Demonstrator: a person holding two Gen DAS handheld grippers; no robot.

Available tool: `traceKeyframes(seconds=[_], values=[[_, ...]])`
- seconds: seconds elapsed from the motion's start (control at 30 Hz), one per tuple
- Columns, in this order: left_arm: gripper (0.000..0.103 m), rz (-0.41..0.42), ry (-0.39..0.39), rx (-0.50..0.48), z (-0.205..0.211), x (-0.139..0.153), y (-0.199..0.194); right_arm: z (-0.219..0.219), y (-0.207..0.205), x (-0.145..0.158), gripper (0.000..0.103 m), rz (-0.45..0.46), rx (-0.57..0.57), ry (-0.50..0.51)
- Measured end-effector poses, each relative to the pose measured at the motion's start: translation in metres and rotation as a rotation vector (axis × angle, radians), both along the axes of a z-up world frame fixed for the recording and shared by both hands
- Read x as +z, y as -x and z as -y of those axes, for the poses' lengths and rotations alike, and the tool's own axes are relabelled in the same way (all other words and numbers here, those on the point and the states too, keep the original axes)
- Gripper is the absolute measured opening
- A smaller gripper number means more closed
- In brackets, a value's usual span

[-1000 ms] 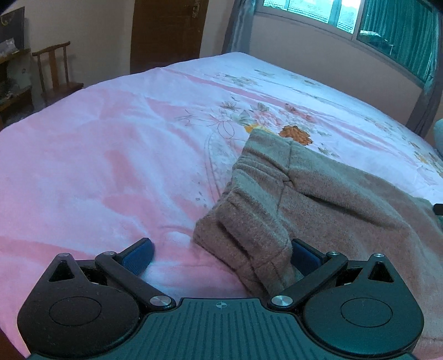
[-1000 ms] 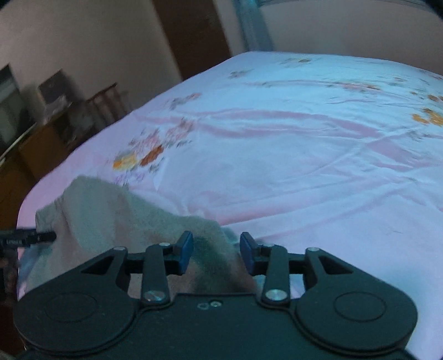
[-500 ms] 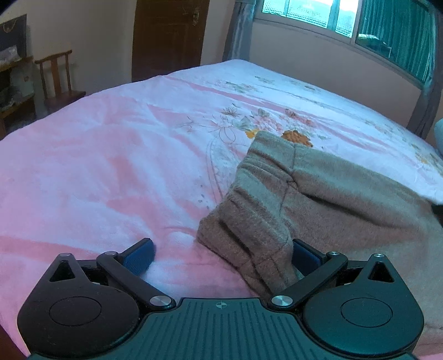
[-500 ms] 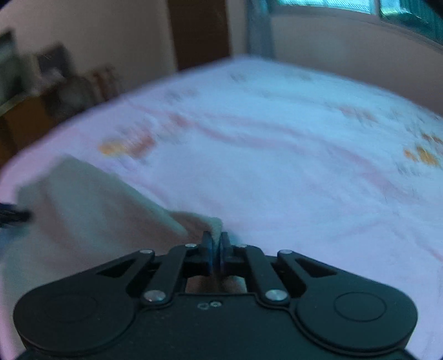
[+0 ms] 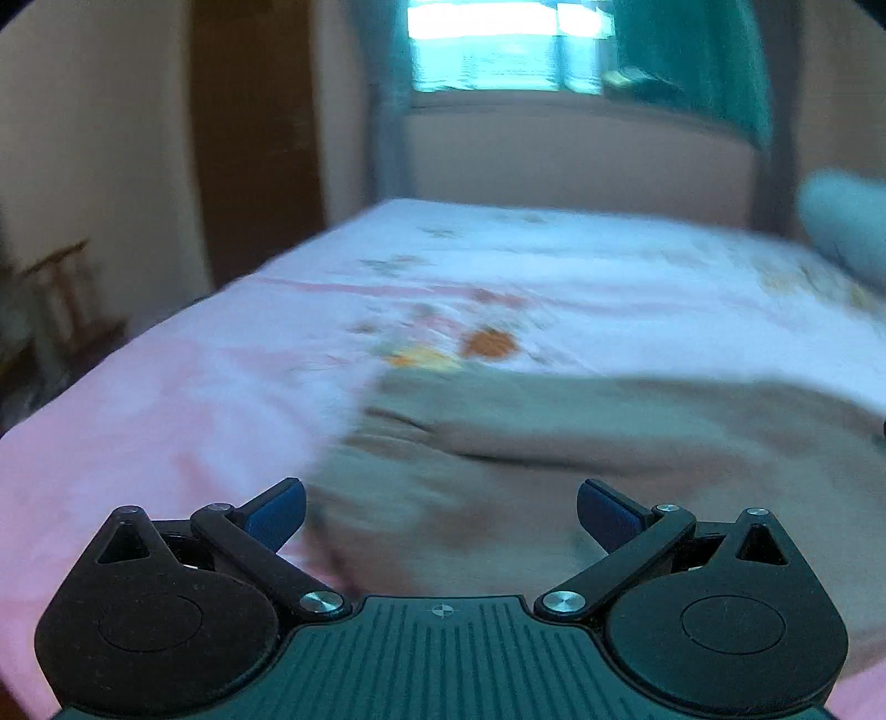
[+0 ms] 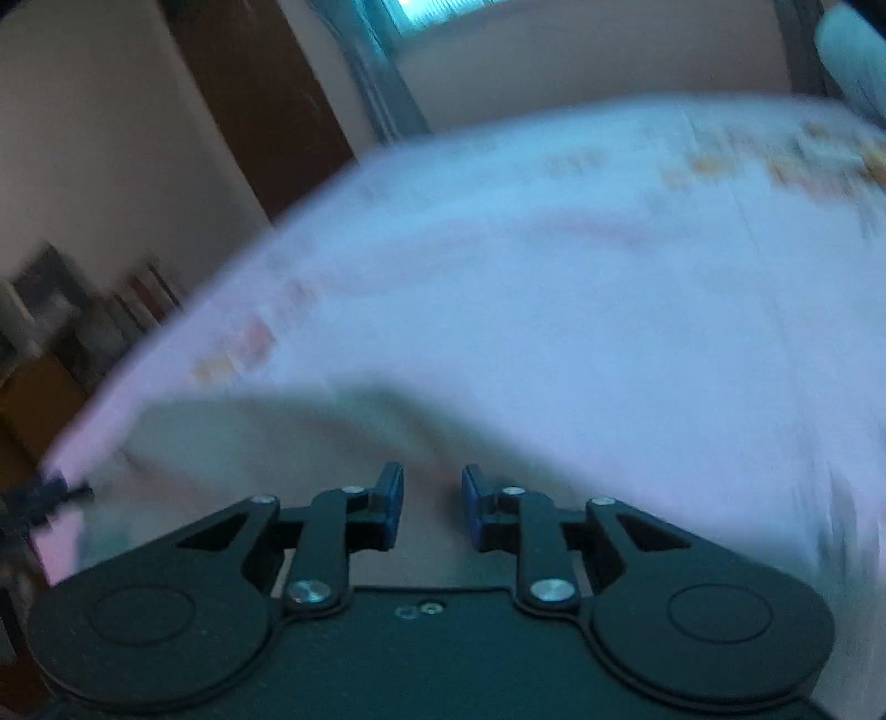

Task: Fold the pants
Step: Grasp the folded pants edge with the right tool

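Brown fleece pants (image 5: 554, 443) lie on the pink floral bedspread (image 5: 166, 415). My left gripper (image 5: 440, 512) is open wide, its blue pads on either side of the near end of the pants, with cloth between them. In the right wrist view the pants (image 6: 266, 437) lie low and left, blurred. My right gripper (image 6: 432, 498) is open with a narrow gap and holds nothing; cloth lies just beyond its tips. The left gripper's tip (image 6: 50, 493) shows at the far left edge.
The bed fills both views. A brown door (image 5: 255, 138) and a wooden chair (image 5: 61, 299) stand to the left. A window with teal curtains (image 5: 498, 50) is behind the bed. A pale pillow (image 5: 847, 221) lies at the far right.
My right gripper was shut on the pants' edge half a second ago and has opened. Both views have swung and are blurred. The left gripper stays open over the pants.
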State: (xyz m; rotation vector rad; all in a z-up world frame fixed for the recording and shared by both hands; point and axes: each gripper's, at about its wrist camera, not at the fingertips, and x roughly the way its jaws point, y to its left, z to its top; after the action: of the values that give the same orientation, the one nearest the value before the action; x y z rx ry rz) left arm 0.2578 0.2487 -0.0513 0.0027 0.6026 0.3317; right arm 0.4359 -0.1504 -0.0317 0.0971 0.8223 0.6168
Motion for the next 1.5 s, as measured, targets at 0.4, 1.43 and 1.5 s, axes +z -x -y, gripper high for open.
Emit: traceKeyframes(seconds=[0.4, 1.43, 1.5], values=[[0.103, 0.001, 0.056, 0.064, 0.024, 0.008, 0.02, 0.311, 0.162, 0.018, 0.034, 0.116, -0.832, -0.387], [0.103, -0.05, 0.062, -0.316, 0.271, 0.033, 0.003, 0.414, 0.218, -0.08, 0.014, -0.153, -1.038, -0.883], [0.103, -0.079, 0.107, -0.34, 0.281, 0.032, -0.004, 0.413, 0.22, -0.075, 0.017, -0.145, -1.035, -0.873]])
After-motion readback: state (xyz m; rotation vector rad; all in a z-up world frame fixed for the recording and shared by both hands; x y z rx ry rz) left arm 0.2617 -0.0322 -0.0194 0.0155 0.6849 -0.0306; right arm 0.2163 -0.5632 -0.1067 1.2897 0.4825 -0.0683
